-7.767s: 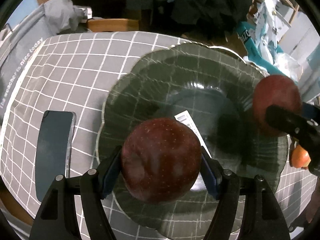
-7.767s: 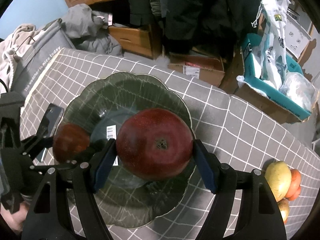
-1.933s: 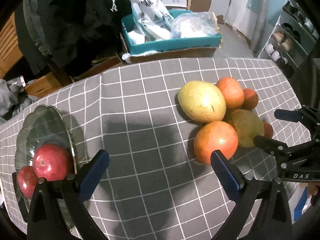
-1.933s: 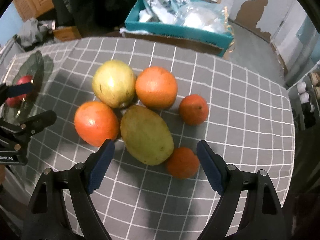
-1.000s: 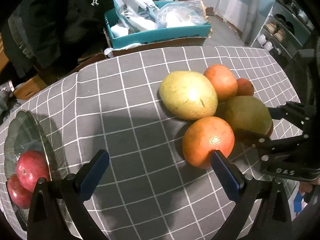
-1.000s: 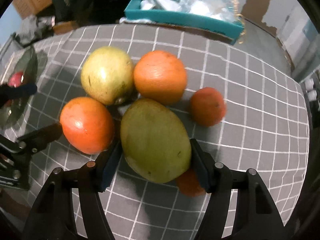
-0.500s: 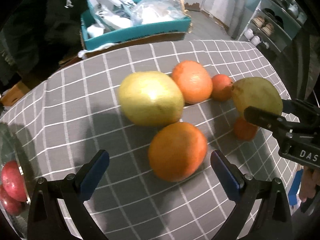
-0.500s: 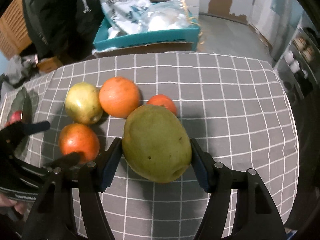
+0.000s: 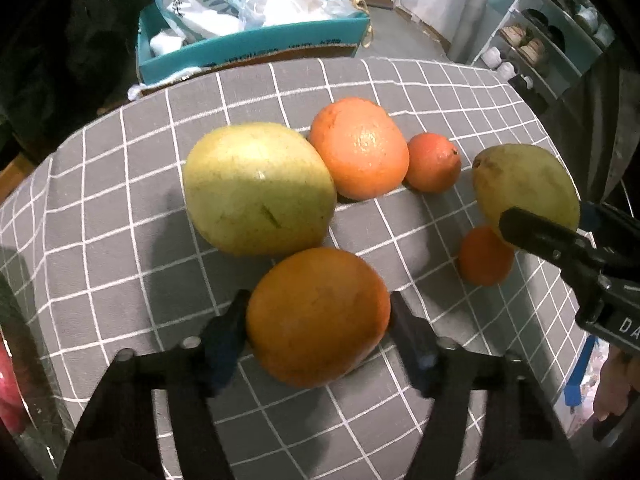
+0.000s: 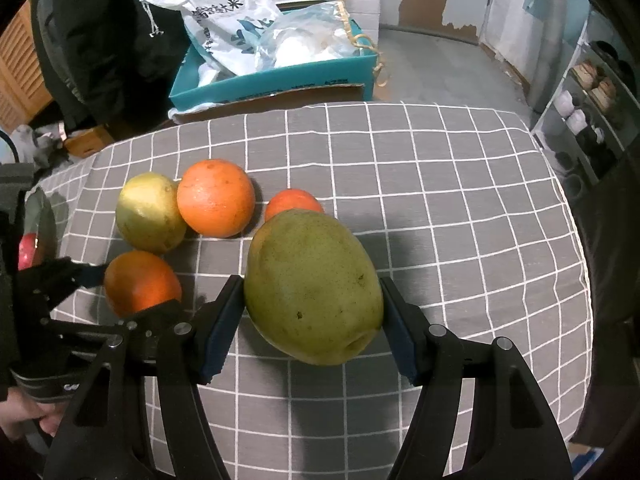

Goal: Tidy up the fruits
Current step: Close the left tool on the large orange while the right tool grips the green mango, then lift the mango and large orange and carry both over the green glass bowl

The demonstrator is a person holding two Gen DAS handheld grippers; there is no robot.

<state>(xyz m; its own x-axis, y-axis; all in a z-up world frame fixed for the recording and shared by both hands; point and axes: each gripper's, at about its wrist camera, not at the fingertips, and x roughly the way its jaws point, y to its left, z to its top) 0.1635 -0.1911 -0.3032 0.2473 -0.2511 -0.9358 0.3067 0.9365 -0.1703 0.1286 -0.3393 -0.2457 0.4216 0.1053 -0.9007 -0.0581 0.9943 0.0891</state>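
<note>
My left gripper (image 9: pixel 318 340) points down over the near orange (image 9: pixel 318 316) on the grey checked cloth. Its jaws are closing, and the blue pads (image 9: pixel 226 340) touch the orange's two sides. Behind the orange lie a yellow-green mango (image 9: pixel 258 188), a second orange (image 9: pixel 360 148) and two small tangerines (image 9: pixel 434 168) (image 9: pixel 486 256). My right gripper (image 10: pixel 312 320) is shut on a green mango (image 10: pixel 314 286), held above the cloth to the right of the pile. The left gripper (image 10: pixel 120 292) shows around the near orange (image 10: pixel 140 280) in the right wrist view.
A glass plate (image 9: pixel 16 312) with red apples (image 10: pixel 26 250) sits at the table's left end. Beyond the far edge stands a teal box (image 10: pixel 272 80) of bags. Shelves (image 10: pixel 592 92) stand to the right. A person's hand (image 9: pixel 612 380) holds the right gripper.
The left jaws came in from wide open onto the near orange. The right gripper lifted the green mango off the pile and moved it right, uncovering a small tangerine.
</note>
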